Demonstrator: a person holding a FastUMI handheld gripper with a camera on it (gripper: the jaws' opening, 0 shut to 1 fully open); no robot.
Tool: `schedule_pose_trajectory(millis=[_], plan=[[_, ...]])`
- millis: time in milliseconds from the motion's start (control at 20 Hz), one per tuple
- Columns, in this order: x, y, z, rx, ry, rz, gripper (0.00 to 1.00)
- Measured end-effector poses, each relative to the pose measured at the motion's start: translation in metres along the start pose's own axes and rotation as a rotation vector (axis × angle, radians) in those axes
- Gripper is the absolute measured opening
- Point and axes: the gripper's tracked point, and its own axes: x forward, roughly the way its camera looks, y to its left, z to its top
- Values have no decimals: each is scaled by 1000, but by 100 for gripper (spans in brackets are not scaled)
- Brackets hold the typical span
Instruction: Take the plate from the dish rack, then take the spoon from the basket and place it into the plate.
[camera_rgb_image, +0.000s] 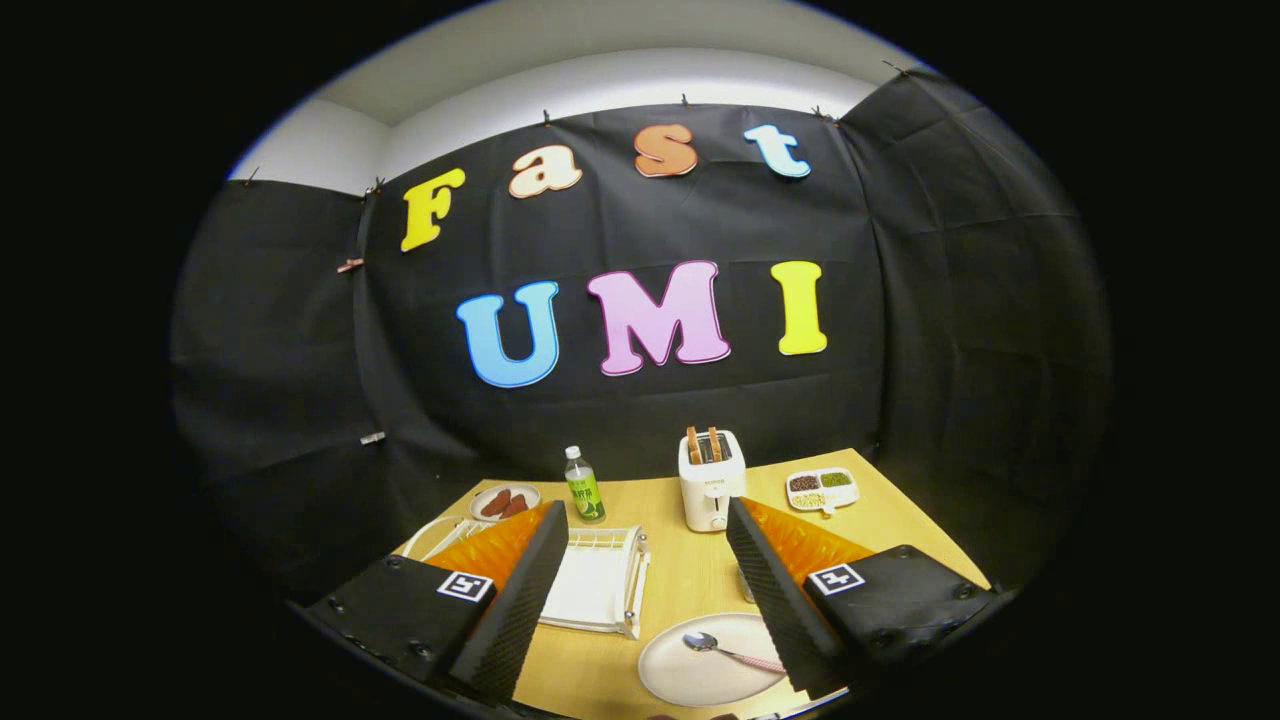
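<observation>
Fingers (520, 600) of the gripper (645, 600) stand spread wide above a wooden table (690, 580), nothing held between them. Between the two tips, low and nearer the right finger, a plate (700, 665) lies flat on the table with a spoon (725, 650) resting in it, bowl pointing toward the left finger and handle running off under the right one (the far end of the handle is hidden by that finger). Just ahead of the left finger sits a white wire rack (600, 585), its tray showing between the fingers and its wire side rail standing on the edge nearest the plate; part of the rack is covered by the left finger. Whether a basket stands by the right finger cannot be told.

Beyond the fingers, farther back on the table, a bottle (583, 485) with a green label stands upright just past the left fingertip. To its left a small dish (505, 500) carries reddish-brown pieces. A white toaster (711, 480) stands past the gap, closer to the right fingertip, with two slices poking up from its slots. Beyond the right finger lies a divided tray (822, 489) with dark, green and pale fillings in separate compartments. Black cloth (300, 400) hangs behind the table.
</observation>
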Motion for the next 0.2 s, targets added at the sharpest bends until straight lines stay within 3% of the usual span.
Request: schedule_pose_trajectory(millis=[200], plan=[[0,11,-6,13,-19,-57,98]])
